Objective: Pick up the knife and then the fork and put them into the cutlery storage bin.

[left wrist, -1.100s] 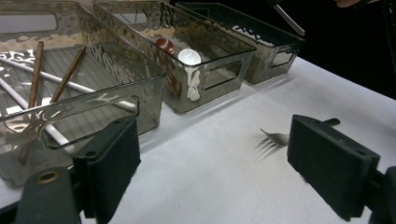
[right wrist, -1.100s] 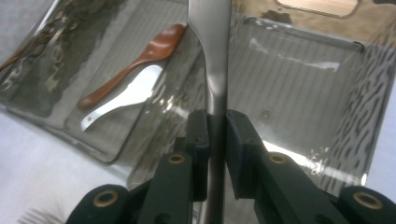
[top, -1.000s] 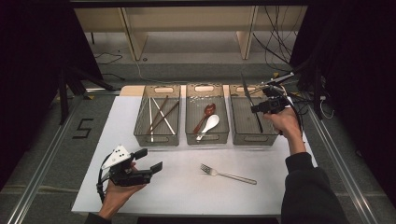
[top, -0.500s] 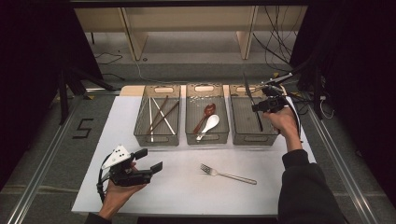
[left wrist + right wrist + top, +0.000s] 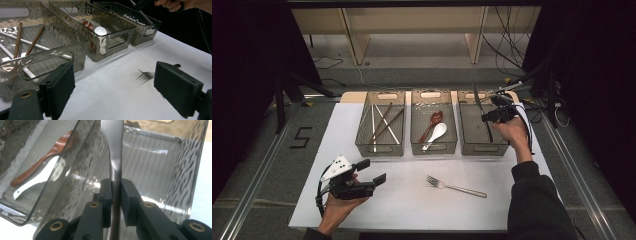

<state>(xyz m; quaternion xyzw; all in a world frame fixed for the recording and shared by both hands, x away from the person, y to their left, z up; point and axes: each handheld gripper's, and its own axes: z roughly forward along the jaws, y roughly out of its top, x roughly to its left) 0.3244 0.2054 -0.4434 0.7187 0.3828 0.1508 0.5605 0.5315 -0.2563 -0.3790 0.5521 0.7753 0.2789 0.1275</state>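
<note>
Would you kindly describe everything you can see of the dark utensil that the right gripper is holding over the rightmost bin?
The dark utensil is a slim, flat piece of dull grey metal, probably a knife; its upper end is cut off in the right gripper view. The right gripper is shut on its narrow stem, one black pad on each side. In the high view it slants over the rightmost bin, a clear smoky plastic box, with its lower end dipping inside. Whether it touches the bottom is unclear.

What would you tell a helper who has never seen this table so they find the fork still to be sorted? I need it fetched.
Start at the white table with three clear bins along its far edge. Come toward the person from the middle bin; the fork lies alone on the bare tabletop there. It is the one silver, pronged utensil lying outside any bin.
</note>
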